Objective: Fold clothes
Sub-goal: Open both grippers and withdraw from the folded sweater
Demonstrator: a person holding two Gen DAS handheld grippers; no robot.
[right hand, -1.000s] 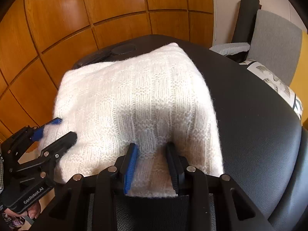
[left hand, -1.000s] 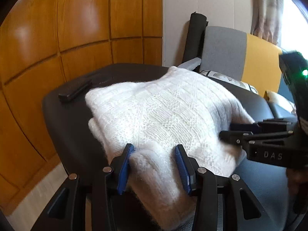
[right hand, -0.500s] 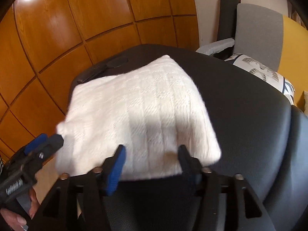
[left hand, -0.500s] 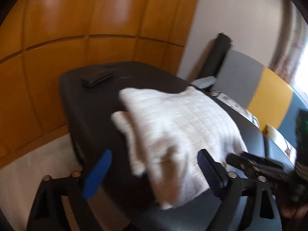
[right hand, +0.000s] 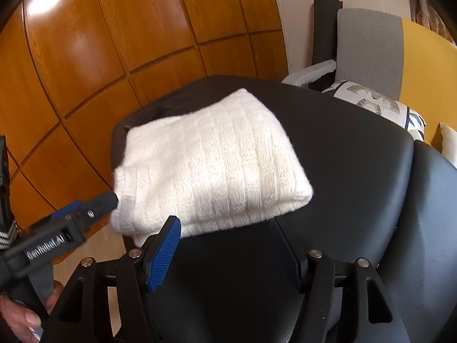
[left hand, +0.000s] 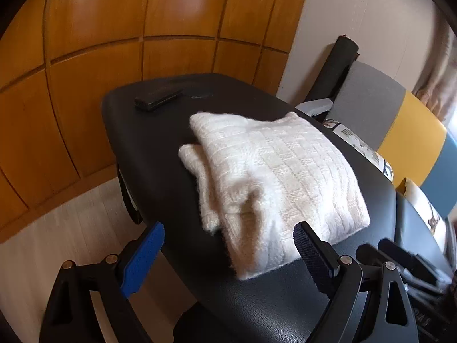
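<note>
My left tool (left hand: 228, 253) is wide open with nothing gripped, its jaws on either side of the near corner of the folded white sweater (left hand: 274, 177) without pressing it. My right tool (right hand: 225, 250) is empty and its jaws are opening, just short of the sweater's near edge. The sweater lies folded on the black table (right hand: 357, 157), toward its left side, with a dark remote (left hand: 158, 98) at the far left end.
</note>
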